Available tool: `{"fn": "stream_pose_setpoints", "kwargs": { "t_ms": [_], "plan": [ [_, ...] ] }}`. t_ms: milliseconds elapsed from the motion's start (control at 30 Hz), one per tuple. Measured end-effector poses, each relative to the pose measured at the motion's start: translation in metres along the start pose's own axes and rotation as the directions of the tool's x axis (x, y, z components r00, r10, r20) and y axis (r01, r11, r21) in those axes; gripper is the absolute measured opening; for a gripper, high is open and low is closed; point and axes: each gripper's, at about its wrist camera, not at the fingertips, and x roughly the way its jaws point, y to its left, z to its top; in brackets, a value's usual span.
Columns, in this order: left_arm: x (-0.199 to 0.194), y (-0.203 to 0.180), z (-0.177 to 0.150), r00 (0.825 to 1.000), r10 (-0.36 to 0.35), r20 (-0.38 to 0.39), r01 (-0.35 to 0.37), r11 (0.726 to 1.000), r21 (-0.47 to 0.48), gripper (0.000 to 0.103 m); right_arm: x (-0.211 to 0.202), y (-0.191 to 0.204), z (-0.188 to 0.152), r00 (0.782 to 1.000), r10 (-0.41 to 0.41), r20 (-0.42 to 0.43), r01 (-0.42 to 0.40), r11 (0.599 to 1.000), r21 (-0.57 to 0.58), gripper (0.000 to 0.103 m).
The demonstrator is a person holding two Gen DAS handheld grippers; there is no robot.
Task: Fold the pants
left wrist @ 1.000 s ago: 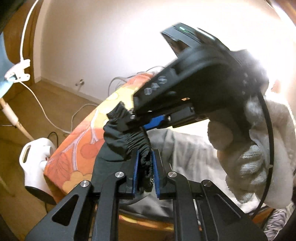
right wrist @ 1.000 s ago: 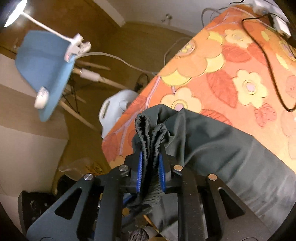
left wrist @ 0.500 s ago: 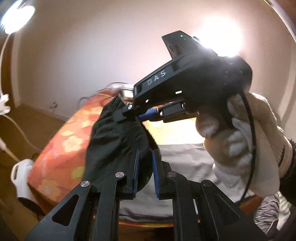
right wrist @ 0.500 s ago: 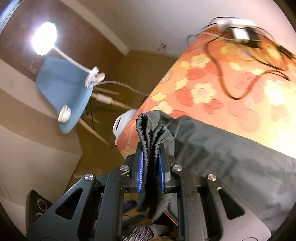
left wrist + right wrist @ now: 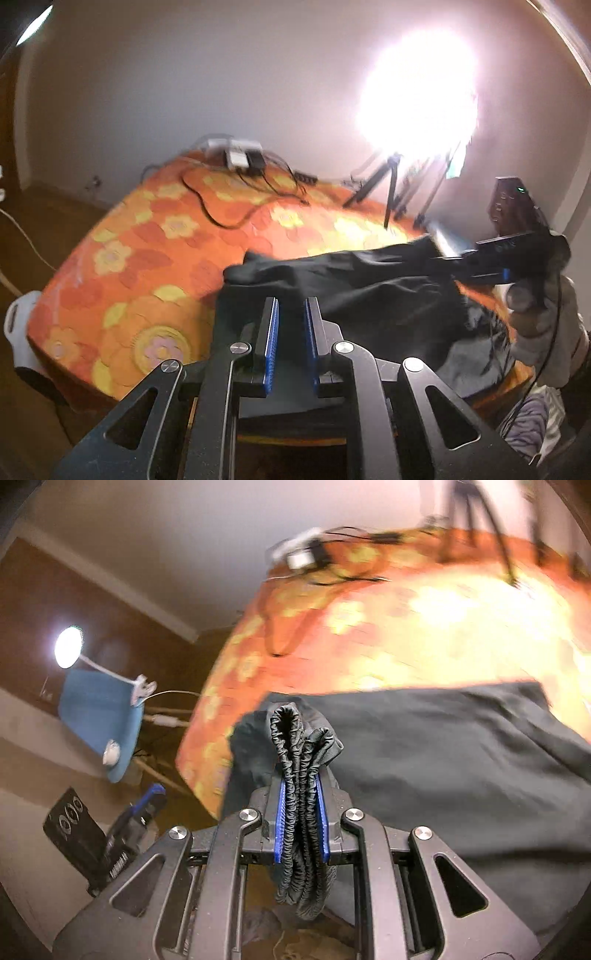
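– Two grippers on one garment: why both?

– Each takes one end of the top edge. The right gripper [image 5: 301, 794] has its jaws clamped on a bunched stretch of the elastic waistband [image 5: 295, 746], the gathers standing up above the blue pads and hanging out below them. The left gripper [image 5: 290, 314] has its jaws nearly together. Dark cloth fills the slit between them, so I read it as pinching a thin fold, though the view is murky.

– And where are the pants [image 5: 369, 288]?

– Partly lifted. The waist end hangs in the air between the two grippers, while the rest drapes along the near edge of the surface [image 5: 147, 295], on its orange flowered cover.

– Why are the two so far apart?

– To pull the top edge taut, I'd say. In the left view the gloved hand [image 5: 546, 332] holds the right gripper well off to the side, and the cloth runs stretched between them. A tight edge lays down flat and square.

– Anything in the way?

– Cables [image 5: 221, 214] trail across the far part of the surface, well clear of the cloth.
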Motion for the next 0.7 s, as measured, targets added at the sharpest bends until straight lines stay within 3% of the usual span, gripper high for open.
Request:
{"fn": "stream_pose_setpoints", "kwargs": {
  "t_ms": [100, 200, 433, 700],
  "plan": [
    [0.028, -0.008, -0.009, 0.995, -0.024, -0.098, 0.025, 1.0, 0.008, 0.013, -0.014, -0.042, -0.018, 0.999, -0.038, 0.018, 0.037, 0.998, 0.058, 0.015],
    [0.042, -0.027, -0.018, 0.989, -0.03, -0.146, 0.038, 0.998, 0.048, 0.013, -0.034, -0.087, -0.032, 0.998, -0.041, 0.037, 0.036, 0.989, 0.142, 0.015],
    [0.065, -0.072, -0.029, 0.974, -0.063, -0.218, 0.096, 0.985, 0.141, 0.013, -0.092, -0.159, -0.065, 0.989, -0.105, 0.102, 0.079, 0.97, 0.23, 0.015],
    [0.082, -0.1, -0.039, 0.962, -0.073, -0.264, 0.129, 0.971, 0.201, 0.013, -0.137, -0.21, -0.088, 0.971, -0.199, 0.133, 0.155, 0.946, 0.285, 0.015]
  ]
}}
